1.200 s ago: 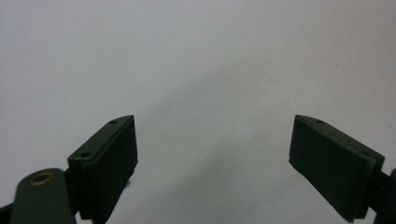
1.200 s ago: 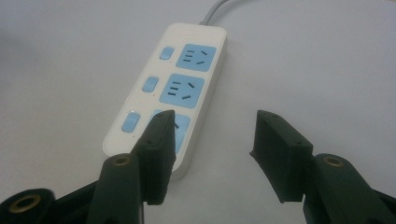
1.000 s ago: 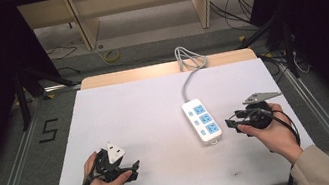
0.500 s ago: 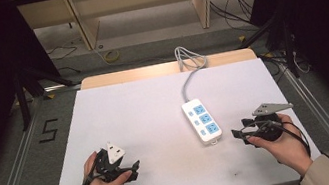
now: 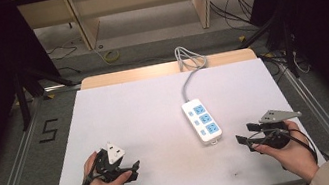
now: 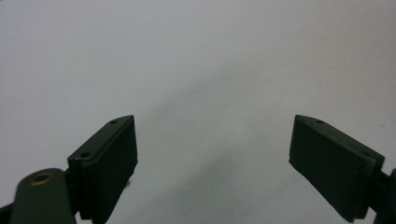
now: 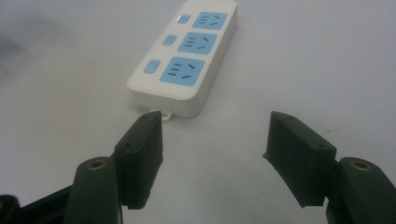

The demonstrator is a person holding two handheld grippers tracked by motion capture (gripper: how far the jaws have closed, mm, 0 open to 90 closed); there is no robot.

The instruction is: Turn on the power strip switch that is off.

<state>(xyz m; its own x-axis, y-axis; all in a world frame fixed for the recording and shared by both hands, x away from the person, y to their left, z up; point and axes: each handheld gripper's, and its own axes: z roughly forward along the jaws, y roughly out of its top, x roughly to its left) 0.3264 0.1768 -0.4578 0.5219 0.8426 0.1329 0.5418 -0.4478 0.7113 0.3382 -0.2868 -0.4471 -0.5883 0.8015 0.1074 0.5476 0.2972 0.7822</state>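
A white power strip with three blue sockets and blue switches lies on the white table top, right of the middle. Its grey cable runs off the far edge. My right gripper sits just right of the strip's near end and points left at it; its jaws have just been opening and hold nothing. In the right gripper view the strip lies just beyond the open right gripper. My left gripper rests at the front left, and the left gripper stands open over bare table.
A wooden table edge shows behind the white top. Metal rails run along both sides on the floor, with a "5" mark at the left. Loose cables and shelf legs stand beyond the table.
My right hand has drawn back from the strip's near end toward the front edge and a little lower, and its jaws have spread wider. The left hand has stayed put.
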